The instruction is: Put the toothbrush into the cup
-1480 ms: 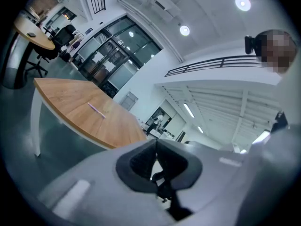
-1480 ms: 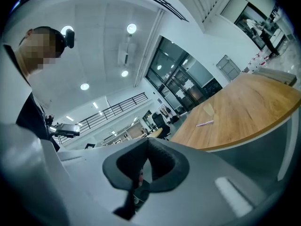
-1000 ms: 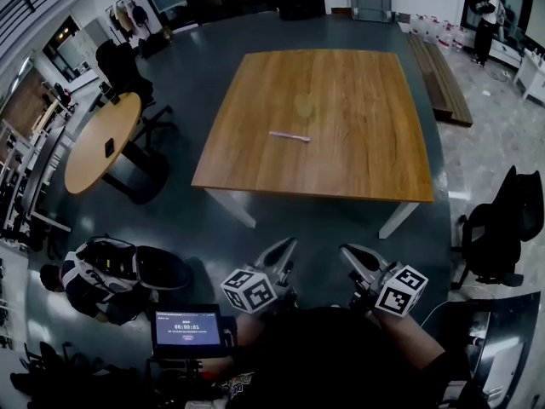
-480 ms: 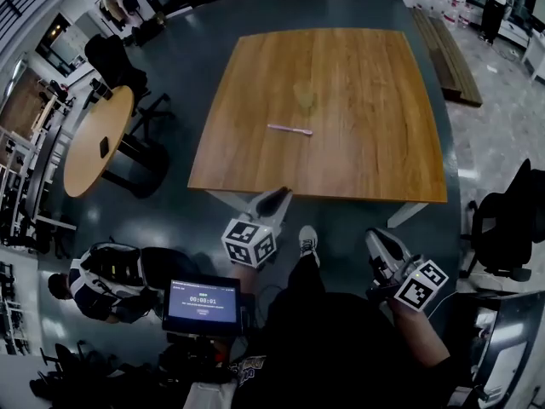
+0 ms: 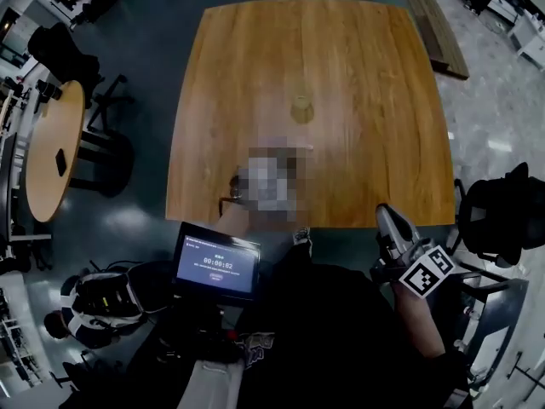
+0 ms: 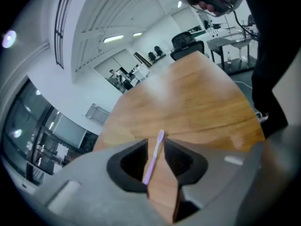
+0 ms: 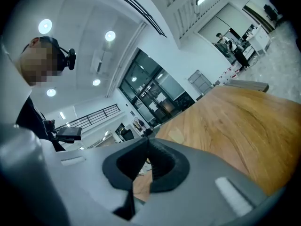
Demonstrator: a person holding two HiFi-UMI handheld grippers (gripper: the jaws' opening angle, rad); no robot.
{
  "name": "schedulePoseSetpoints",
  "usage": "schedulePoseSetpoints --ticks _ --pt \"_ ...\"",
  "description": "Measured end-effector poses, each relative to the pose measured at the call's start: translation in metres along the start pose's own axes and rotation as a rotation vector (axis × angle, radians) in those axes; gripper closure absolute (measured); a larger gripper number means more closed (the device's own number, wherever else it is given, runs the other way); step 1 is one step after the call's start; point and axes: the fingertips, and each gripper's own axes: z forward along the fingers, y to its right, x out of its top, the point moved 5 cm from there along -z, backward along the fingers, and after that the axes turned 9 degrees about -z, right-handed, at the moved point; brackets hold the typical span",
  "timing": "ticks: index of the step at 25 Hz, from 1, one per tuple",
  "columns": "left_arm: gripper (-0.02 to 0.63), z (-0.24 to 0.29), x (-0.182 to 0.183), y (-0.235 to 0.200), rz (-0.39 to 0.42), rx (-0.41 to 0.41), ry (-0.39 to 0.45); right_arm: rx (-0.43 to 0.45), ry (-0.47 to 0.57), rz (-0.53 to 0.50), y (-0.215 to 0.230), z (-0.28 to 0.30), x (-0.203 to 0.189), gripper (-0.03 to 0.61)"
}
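The lilac toothbrush [image 6: 153,159] lies flat on the wooden table [image 5: 375,75]. In the left gripper view it runs lengthwise through the gap of my left gripper [image 6: 156,142]. The jaws are opening and their pads stand clear of the brush. In the head view a mosaic patch covers that gripper and the brush near the table's front edge. The clear cup [image 5: 302,109] stands upright at mid-table, just beyond the patch. My right gripper [image 5: 385,214] hovers at the table's near right edge, jaws shut and empty, pointing across the tabletop [image 7: 254,126].
A black office chair [image 5: 502,216] stands right of the table. A round side table [image 5: 47,143] is at the left. A tablet screen [image 5: 217,267] hangs at my chest. A person [image 5: 98,305] sits on the floor at lower left.
I have stepped up to the table. The left gripper went from below the table's front edge out over the tabletop to the toothbrush. The right gripper moved up to the near right edge.
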Motion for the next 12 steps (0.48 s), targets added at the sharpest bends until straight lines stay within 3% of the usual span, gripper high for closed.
schedulePoseSetpoints --ticks 5,11,12 --pt "0.499 0.052 -0.022 -0.013 0.068 -0.126 -0.059 -0.048 -0.033 -0.001 0.010 0.045 0.002 0.572" --pt "0.499 0.070 -0.043 -0.005 0.119 -0.288 -0.106 -0.121 -0.037 0.063 0.022 0.068 -0.001 0.572" --pt "0.522 0.072 -0.045 -0.007 0.131 -0.305 -0.109 -0.124 -0.037 0.064 0.023 0.075 0.000 0.572"
